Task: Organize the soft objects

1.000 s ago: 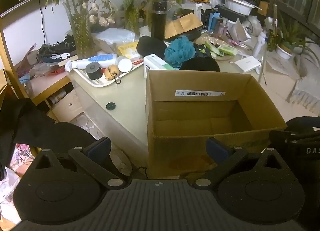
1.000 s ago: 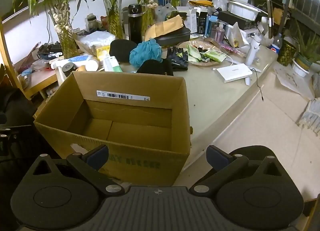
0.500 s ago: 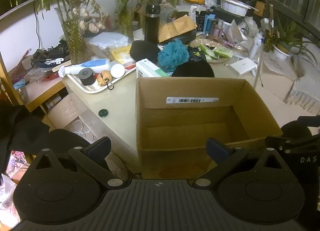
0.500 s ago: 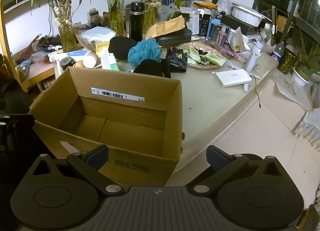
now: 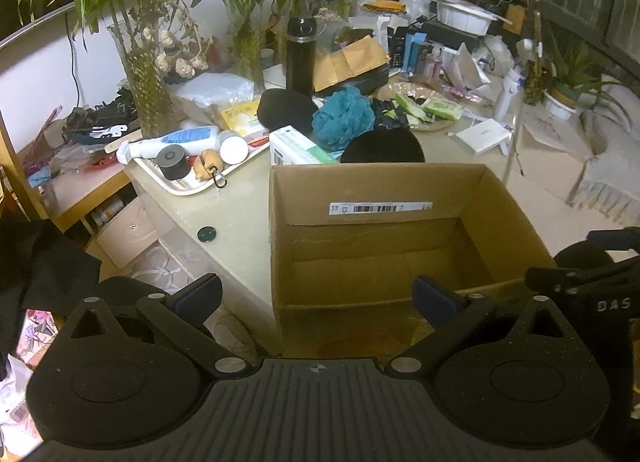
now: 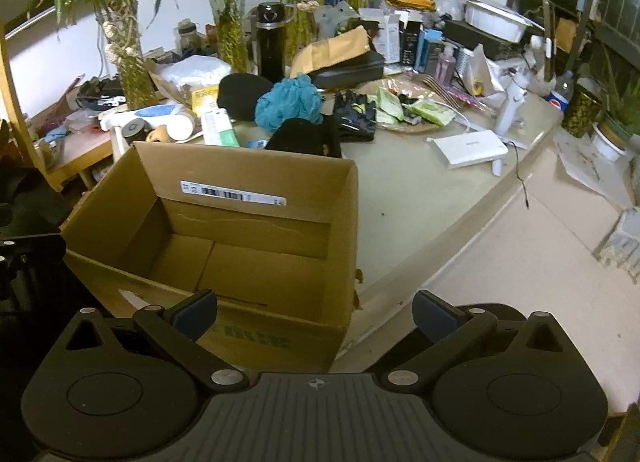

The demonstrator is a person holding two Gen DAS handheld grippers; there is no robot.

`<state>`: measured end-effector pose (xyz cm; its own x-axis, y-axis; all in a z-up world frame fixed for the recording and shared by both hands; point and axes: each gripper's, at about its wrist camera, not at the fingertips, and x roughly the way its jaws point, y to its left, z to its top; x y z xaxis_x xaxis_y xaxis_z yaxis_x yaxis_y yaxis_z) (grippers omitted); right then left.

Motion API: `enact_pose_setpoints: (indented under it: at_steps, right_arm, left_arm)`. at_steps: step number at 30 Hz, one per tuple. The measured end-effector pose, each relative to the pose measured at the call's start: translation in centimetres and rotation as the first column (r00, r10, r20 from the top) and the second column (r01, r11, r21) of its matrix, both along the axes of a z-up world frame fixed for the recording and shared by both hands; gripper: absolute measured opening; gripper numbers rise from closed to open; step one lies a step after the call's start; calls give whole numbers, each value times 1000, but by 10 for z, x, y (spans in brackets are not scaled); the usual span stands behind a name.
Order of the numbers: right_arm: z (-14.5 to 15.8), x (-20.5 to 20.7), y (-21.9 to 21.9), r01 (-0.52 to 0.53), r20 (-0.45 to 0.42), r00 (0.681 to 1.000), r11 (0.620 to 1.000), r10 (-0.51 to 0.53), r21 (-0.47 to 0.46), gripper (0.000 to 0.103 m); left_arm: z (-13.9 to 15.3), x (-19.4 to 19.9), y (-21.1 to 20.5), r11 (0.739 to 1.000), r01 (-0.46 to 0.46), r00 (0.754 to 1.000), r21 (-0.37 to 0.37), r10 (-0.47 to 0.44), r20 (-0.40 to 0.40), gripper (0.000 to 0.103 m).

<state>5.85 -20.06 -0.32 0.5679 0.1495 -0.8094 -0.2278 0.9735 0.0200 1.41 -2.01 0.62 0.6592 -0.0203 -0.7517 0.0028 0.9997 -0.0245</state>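
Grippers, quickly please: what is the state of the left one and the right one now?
Left gripper: open, holding nothing, near the brown cardboard box.
Right gripper: open, holding nothing.

An open, empty cardboard box point(image 6: 248, 238) sits upright at the counter's near edge, and just behind its far wall lie a black beanie point(image 6: 300, 136), a teal bath pouf point(image 6: 288, 102) and black gloves point(image 6: 356, 116).
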Motion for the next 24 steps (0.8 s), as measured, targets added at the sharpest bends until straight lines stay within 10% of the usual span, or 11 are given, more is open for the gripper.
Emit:
enact_pose_setpoints:
  at_steps: [24]
  right_arm:
    - [10,17,-10,43,33,998,993,-47,110,103]
  left_arm:
    - [5,12,27,993,72,996,-97,-66,64,103]
